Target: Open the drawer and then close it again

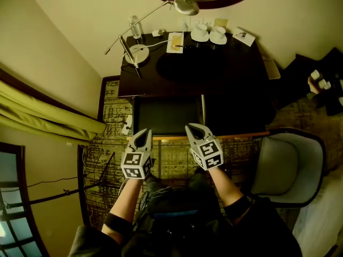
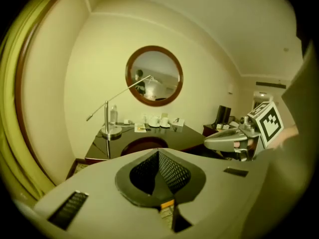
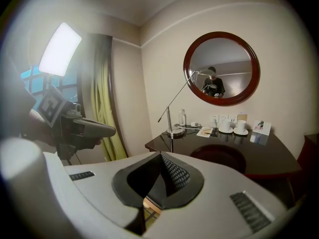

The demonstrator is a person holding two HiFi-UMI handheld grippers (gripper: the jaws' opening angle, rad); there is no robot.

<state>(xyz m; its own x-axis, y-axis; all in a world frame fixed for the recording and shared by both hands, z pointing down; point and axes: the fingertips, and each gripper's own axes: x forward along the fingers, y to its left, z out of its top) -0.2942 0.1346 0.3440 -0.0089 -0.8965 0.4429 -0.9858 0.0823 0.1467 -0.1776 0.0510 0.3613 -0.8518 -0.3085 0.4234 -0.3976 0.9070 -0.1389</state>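
While pointing toward desk (image 1: 214, 74), left gripper (image 1: 140, 133) and right gripper (image 1: 193, 128): fingers clenched, empty.

- No legible text, brand or number in any view.
- Card (image 1: 244, 36) on tabletop (image 1: 225, 71): print too small to read.
- Left claw (image 1: 143, 133), right claw (image 1: 192, 127): square marker patterns only, no characters.

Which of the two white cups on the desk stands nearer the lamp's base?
The cup on the left in the head view, next to the notepad; the other cup stands farther from the lamp base.
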